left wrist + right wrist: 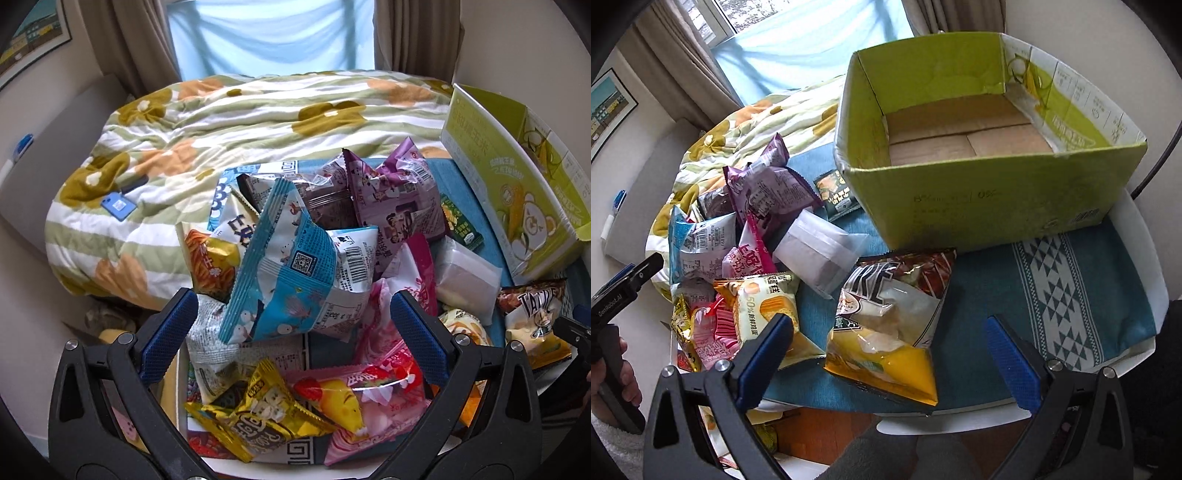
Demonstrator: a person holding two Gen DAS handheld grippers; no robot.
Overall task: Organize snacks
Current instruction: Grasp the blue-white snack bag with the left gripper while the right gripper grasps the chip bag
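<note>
Both pairs of fingers stand wide apart and hold nothing. On the left gripper (293, 321) the blue pads (168, 332) hang above the heap of snacks, and between them I see a gold packet (258, 417) and a pink-red packet (373, 398) nearest, then a light blue packet (291, 266) that lies on top of the pile; whether a pad touches any bag, I cannot tell. Behind it are an orange packet (210, 262) on the left and purple packets (391, 195) further back, and a clear frosted pouch (465, 280) lies to the right. On the right gripper (890, 356) the fingers (1012, 362) are spread over a brown and yellow chip bag (890, 325), which lies flat on the blue cloth (997, 295) of the white worktop (1156, 280), apart from the heap. Just to its left is an orange cake packet (764, 306), close to the left pad. Beyond the chip bag stands the green cardboard box (997, 206), open at the top, with only its brown bottom showing inside. A small dark green packet (836, 195) lies at the left corner of the box. Far behind everything is a bed with a flowered quilt (229, 122), and then the window curtain (273, 37).
</note>
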